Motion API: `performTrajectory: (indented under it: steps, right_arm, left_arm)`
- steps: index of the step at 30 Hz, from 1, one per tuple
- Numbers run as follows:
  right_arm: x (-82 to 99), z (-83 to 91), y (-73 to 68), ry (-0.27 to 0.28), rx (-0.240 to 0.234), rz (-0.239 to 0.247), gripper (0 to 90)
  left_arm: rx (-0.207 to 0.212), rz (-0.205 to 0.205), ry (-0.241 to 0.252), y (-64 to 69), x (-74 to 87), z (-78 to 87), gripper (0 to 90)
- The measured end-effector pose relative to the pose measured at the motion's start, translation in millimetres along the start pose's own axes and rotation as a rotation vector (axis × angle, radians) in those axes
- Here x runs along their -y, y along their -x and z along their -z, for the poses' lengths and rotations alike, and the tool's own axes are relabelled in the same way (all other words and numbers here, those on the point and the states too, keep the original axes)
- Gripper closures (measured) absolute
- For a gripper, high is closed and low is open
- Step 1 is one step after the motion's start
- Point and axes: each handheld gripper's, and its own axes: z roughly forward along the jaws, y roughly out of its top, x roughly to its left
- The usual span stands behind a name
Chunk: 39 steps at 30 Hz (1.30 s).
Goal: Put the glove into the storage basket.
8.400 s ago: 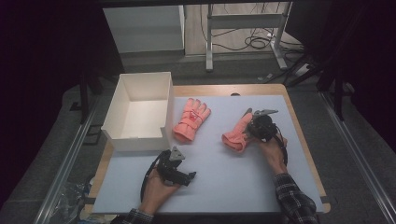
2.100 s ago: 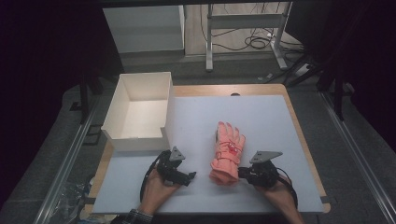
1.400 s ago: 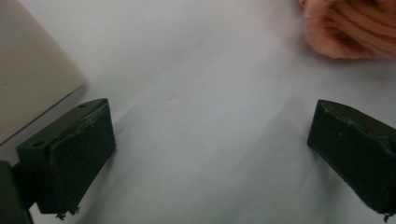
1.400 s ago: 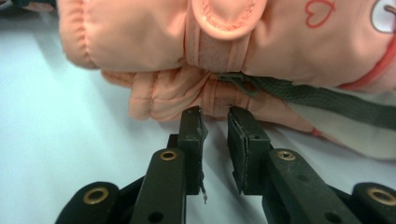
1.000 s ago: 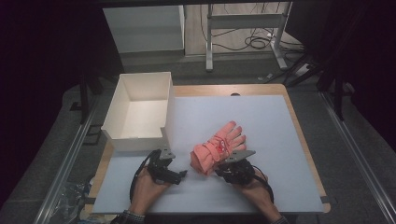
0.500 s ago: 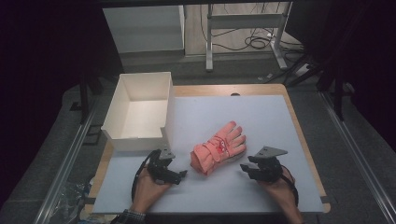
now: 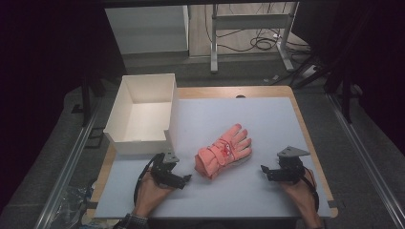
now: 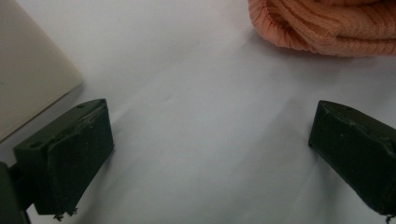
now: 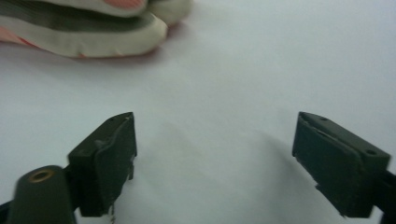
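Note:
Two salmon-pink gloves lie stacked one on the other in the middle of the pale table, fingers pointing up and right. My left gripper rests on the table just left of the cuffs, open and holding nothing. In the left gripper view the ribbed cuff lies ahead at the top right, beyond my left gripper. My right gripper sits open and apart from the gloves, to their right. The right gripper view has pale glove fingertips at the top left, ahead of my right gripper.
An open white box stands at the table's left side, its near corner close beside my left gripper. The table's wooden edge runs along the right. Desk legs and cables lie on the floor behind.
The two gloves, earlier lying apart, now lie stacked and turned slantwise. My right gripper has let go and drawn back to the right. The left gripper has hardly moved.

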Motion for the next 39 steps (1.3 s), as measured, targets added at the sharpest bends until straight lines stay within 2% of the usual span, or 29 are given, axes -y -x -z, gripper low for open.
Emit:
performTrajectory:
  steps: [2,4,15,21,26,30,39]
  right_arm:
    - [2.2,-3.5,2.8,-0.023,-0.007,-0.019,11.3]
    - [2.0,-3.9,2.3,-0.025,-0.001,-0.016,10.5]
    - [3.3,-4.4,2.4,-0.020,0.004,-0.020,9.8]
    - [3.5,-4.3,2.4,-0.019,0.003,-0.022,9.9]
    - [3.6,-4.2,2.4,-0.018,0.003,-0.023,9.9]
    - [3.6,-4.2,2.4,-0.018,0.003,-0.022,9.9]
    - [3.7,-4.2,2.4,-0.017,0.003,-0.023,9.9]
  left_arm:
    - [0.013,-0.012,-0.013,0.8,-0.9,1.5,0.4]
    - [0.026,-0.009,-0.017,1.5,-1.6,2.7,0.4]
    - [0.100,-0.045,0.002,13.2,-16.5,12.7,0.1]
    - [0.122,-0.076,0.008,20.0,-29.9,16.5,0.0]
    - [0.156,-0.093,0.009,23.7,-43.5,20.6,0.0]
    - [0.169,-0.085,0.005,24.9,-54.8,22.2,0.0]
    - [0.198,-0.120,0.000,32.8,-90.3,21.8,0.0]
